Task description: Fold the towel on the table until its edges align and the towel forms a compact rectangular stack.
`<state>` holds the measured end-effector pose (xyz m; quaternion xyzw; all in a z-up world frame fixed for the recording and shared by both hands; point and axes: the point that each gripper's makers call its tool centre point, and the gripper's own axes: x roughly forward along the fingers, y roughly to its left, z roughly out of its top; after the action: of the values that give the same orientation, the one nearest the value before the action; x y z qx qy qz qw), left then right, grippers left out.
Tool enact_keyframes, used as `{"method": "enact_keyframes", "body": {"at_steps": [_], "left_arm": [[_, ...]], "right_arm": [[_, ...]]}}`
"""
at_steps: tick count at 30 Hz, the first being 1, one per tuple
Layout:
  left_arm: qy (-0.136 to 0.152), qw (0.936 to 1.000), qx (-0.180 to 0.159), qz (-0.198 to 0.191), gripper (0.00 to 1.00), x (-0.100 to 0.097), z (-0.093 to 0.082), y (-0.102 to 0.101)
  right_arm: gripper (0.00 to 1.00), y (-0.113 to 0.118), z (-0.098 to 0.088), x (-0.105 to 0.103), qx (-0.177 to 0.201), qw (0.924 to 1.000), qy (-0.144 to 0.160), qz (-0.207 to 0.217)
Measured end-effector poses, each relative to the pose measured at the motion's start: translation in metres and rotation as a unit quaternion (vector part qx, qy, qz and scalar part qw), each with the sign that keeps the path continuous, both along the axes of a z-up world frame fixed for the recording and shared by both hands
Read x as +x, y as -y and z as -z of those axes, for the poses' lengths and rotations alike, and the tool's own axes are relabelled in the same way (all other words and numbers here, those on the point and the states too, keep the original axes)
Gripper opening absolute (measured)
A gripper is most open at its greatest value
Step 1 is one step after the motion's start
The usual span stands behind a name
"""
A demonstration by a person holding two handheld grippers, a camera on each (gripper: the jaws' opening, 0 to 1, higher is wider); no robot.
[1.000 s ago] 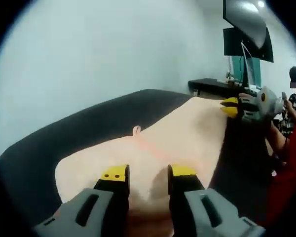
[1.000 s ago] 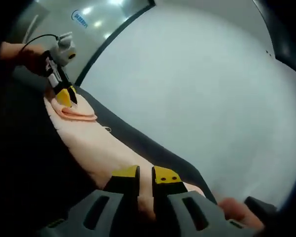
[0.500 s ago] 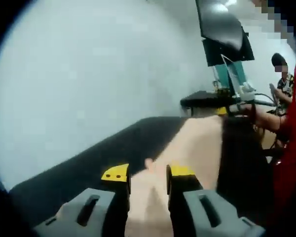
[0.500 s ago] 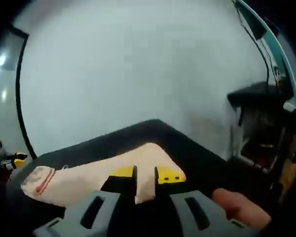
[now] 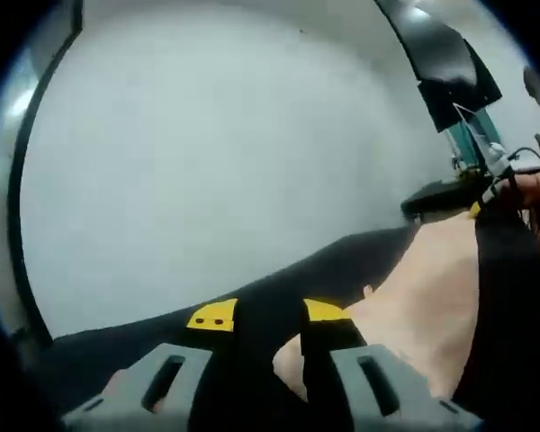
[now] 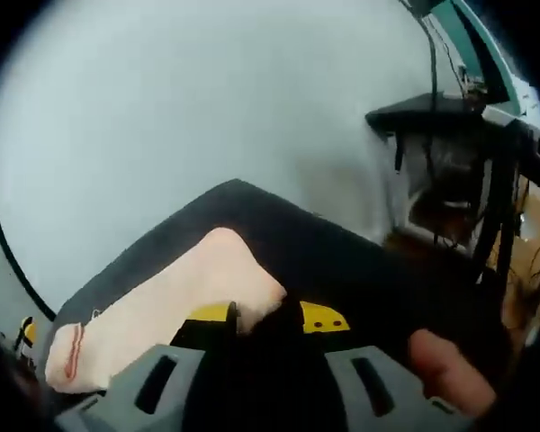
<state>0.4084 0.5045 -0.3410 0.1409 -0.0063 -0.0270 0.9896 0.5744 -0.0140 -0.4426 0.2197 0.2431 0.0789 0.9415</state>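
- Towel: peach cloth, folded lengthwise into a long band across the dark table, lower left to centre of the right gripper view; apparently laid for a further fold.
- Right gripper: jaws apart, towel end at left jaw.
- Left gripper: jaws apart, nothing between; towel at lower right.
- Left gripper view adds the other gripper, upper right; right gripper view adds the towel's striped end.
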Motion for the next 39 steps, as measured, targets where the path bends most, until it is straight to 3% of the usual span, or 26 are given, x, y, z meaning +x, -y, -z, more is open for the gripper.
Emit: {"method": "enact_keyframes", "body": {"at_steps": [2, 3, 5, 7, 10, 13, 16, 19, 21, 23, 25, 28, 31, 34, 38, 39], "left_arm": [[-0.023, 0.9981, 0.055, -0.013, 0.27, 0.000, 0.006, -0.003], [-0.026, 0.9976, 0.063, -0.014, 0.27, 0.000, 0.007, -0.002], [-0.019, 0.9985, 0.049, -0.012, 0.27, -0.001, 0.005, -0.002], [-0.011, 0.9997, 0.020, -0.008, 0.27, -0.002, 0.002, -0.003], [-0.014, 0.9999, 0.002, -0.010, 0.27, -0.001, 0.004, -0.008], [-0.016, 0.9997, -0.002, -0.016, 0.27, 0.001, 0.006, -0.012], [-0.021, 0.9996, -0.008, -0.018, 0.27, 0.003, 0.010, -0.016], [-0.031, 0.9992, -0.015, -0.021, 0.27, 0.005, 0.016, -0.019], [-0.036, 0.9990, -0.013, -0.024, 0.27, 0.006, 0.019, -0.020], [-0.039, 0.9989, -0.010, -0.026, 0.27, 0.005, 0.019, -0.020], [-0.036, 0.9990, -0.012, -0.025, 0.27, 0.004, 0.018, -0.020], [-0.035, 0.9989, -0.018, -0.026, 0.27, 0.004, 0.018, -0.021], [-0.041, 0.9984, -0.019, -0.033, 0.27, 0.003, 0.021, -0.022], [-0.049, 0.9978, -0.024, -0.037, 0.27, 0.003, 0.024, -0.025], [-0.058, 0.9971, -0.029, -0.039, 0.27, 0.004, 0.027, -0.027], [-0.059, 0.9971, -0.029, -0.040, 0.27, 0.004, 0.028, -0.027]], "right_arm": [[0.22, -0.002, 0.005, 0.006, -0.018, 0.9998, -0.002, 0.002], [0.20, 0.001, 0.006, 0.007, -0.035, 0.9994, -0.001, 0.010], [0.15, -0.002, 0.007, 0.009, -0.046, 0.9989, 0.003, 0.011], [0.06, 0.002, 0.011, 0.011, -0.085, 0.9963, 0.011, 0.009], [0.02, -0.003, 0.003, 0.011, -0.080, 0.9962, 0.032, 0.010], [0.01, -0.012, -0.032, 0.016, -0.066, 0.9918, 0.107, 0.024], [0.01, -0.034, -0.063, 0.014, -0.090, 0.9831, 0.160, 0.003], [0.01, -0.071, -0.098, 0.003, -0.102, 0.9693, 0.221, -0.032], [0.01, -0.096, -0.110, -0.004, -0.134, 0.9587, 0.242, -0.065], [0.01, -0.122, -0.118, -0.014, -0.136, 0.9500, 0.264, -0.096], [0.01, -0.146, -0.116, -0.022, -0.176, 0.9365, 0.274, -0.130], [0.01, -0.174, -0.111, -0.034, -0.184, 0.9259, 0.286, -0.164], [0.01, -0.206, -0.102, -0.049, -0.157, 0.9223, 0.284, -0.210], [0.01, -0.230, -0.089, -0.064, -0.163, 0.9091, 0.283, -0.259], [0.01, -0.256, -0.076, -0.087, -0.184, 0.8814, 0.295, -0.320], [0.01, -0.265, -0.072, -0.095, -0.197, 0.8679, 0.302, -0.342]]}}
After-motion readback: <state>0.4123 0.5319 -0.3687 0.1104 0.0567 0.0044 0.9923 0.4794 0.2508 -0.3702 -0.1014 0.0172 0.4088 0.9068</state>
